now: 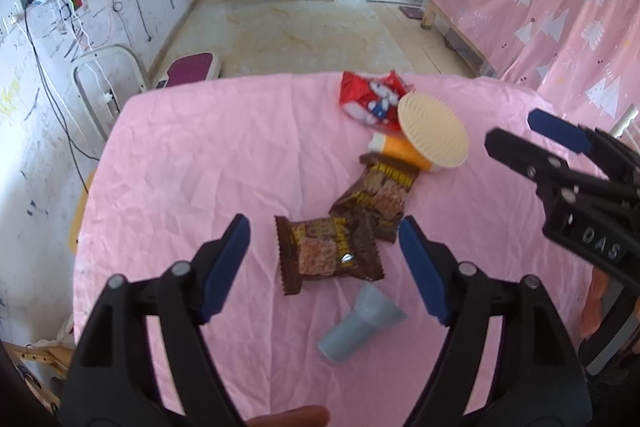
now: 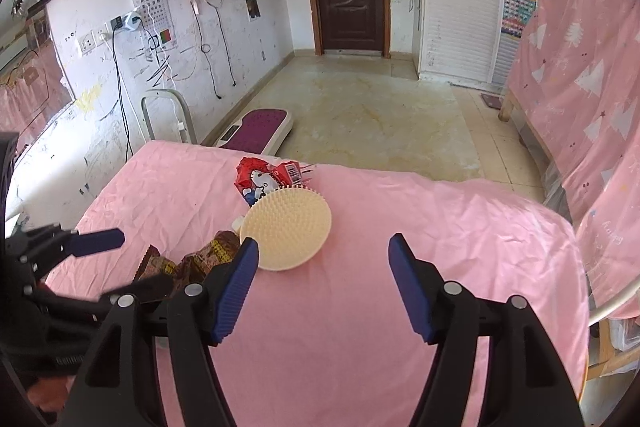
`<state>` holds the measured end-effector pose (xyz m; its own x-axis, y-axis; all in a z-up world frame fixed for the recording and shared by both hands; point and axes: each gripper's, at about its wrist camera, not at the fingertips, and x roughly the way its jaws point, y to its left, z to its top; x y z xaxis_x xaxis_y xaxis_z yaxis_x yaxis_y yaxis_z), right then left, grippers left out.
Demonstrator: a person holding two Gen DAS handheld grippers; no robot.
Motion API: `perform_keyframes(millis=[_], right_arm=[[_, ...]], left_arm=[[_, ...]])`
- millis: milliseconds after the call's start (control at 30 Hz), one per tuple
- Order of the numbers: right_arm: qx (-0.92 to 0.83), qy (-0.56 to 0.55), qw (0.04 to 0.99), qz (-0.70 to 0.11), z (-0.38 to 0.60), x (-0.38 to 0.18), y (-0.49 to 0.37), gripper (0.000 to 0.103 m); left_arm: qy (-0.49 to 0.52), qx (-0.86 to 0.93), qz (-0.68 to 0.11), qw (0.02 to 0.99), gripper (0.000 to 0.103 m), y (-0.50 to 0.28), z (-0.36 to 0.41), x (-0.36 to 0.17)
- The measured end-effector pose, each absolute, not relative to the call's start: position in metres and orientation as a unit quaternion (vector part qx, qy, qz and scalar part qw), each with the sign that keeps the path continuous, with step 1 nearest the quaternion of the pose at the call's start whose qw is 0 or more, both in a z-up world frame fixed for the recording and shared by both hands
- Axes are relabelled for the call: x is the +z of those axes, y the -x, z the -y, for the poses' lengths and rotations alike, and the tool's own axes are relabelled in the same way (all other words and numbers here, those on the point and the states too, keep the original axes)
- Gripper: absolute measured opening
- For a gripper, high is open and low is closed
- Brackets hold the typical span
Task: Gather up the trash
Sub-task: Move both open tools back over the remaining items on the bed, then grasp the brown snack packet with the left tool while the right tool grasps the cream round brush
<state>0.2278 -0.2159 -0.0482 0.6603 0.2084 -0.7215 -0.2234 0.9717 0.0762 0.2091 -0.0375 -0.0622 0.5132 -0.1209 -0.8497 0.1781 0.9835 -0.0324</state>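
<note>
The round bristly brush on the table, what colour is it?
Pale cream; the brush shows best in the right wrist view.

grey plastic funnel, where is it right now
In the left wrist view, the grey plastic funnel lies on the pink tablecloth, just below the nearer brown snack wrapper.

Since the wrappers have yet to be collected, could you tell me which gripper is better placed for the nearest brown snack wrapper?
Left. The left gripper has open jaws straddling the crinkled brown snack wrapper; the right gripper frames bare pink cloth.
</note>
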Motion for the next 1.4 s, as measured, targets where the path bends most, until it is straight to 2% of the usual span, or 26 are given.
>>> perform_keyframes(millis=[167,300,367,433,500,567,767,867,933,967,1400], right_arm=[[0.129,0.010,0.904,-0.406,0.205,-0.057,-0.242,0.061],[0.150,0.004,0.897,-0.417,0.197,-0.064,-0.256,0.073],[0.154,-0.001,0.894,-0.422,0.195,-0.067,-0.261,0.075],[0.155,0.000,0.891,-0.427,0.192,-0.071,-0.266,0.075],[0.155,0.001,0.889,-0.432,0.190,-0.076,-0.270,0.075],[0.156,-0.002,0.886,-0.436,0.190,-0.080,-0.275,0.075],[0.164,-0.007,0.883,-0.440,0.188,-0.089,-0.280,0.075],[0.163,-0.012,0.882,-0.443,0.190,-0.093,-0.282,0.073],[0.165,-0.016,0.879,-0.447,0.191,-0.094,-0.283,0.059],[0.167,-0.018,0.878,-0.448,0.192,-0.095,-0.283,0.057],[0.164,-0.036,0.889,-0.427,0.205,-0.077,-0.270,0.056]], left_arm=[[-0.030,-0.084,-0.493,0.865,0.074,-0.213,0.033,-0.073],[-0.037,-0.085,-0.494,0.864,0.074,-0.215,0.037,-0.079],[-0.043,-0.085,-0.495,0.864,0.074,-0.216,0.038,-0.083],[-0.046,-0.086,-0.495,0.864,0.070,-0.217,0.040,-0.085],[-0.046,-0.090,-0.498,0.861,0.058,-0.219,0.042,-0.088],[-0.048,-0.091,-0.500,0.860,0.054,-0.220,0.044,-0.090],[-0.052,-0.094,-0.493,0.863,0.051,-0.220,0.046,-0.091],[-0.050,-0.098,-0.492,0.864,0.049,-0.220,0.046,-0.091],[-0.048,-0.101,-0.491,0.864,0.049,-0.219,0.046,-0.091],[-0.047,-0.101,-0.492,0.864,0.048,-0.219,0.047,-0.091],[-0.039,-0.088,-0.480,0.872,0.047,-0.206,0.037,-0.075]])
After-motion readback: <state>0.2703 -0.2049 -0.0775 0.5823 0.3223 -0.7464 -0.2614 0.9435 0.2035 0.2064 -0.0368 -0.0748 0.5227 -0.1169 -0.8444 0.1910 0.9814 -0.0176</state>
